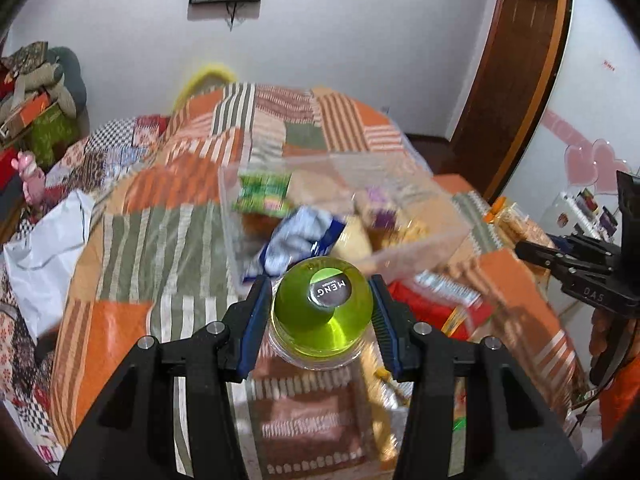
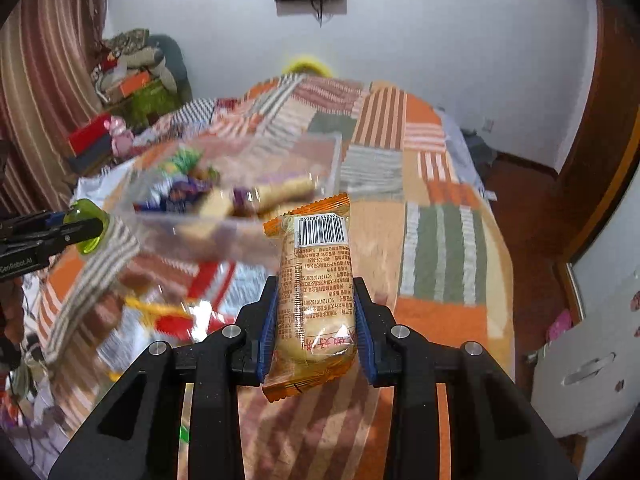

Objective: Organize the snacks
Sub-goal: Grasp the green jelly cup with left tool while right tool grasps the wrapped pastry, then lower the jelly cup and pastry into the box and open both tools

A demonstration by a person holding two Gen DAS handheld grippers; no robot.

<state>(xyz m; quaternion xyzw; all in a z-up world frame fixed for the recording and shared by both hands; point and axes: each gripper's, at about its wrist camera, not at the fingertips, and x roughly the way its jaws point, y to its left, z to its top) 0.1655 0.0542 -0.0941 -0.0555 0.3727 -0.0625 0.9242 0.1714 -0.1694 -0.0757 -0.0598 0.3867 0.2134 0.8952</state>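
Note:
My left gripper is shut on a green jelly cup with a grey round label, held above the bed just before the clear plastic bin. The bin holds several snack packets. My right gripper is shut on an orange-wrapped biscuit packet with a barcode, held above the bed to the right of the bin. The left gripper with the green cup shows at the left of the right wrist view. The right gripper shows at the right edge of the left wrist view.
The bin rests on a patchwork orange, green and striped bedspread. Loose snack packets lie on the bed near the bin. A white bag lies left. A cluttered pile sits far left; a wooden door stands right.

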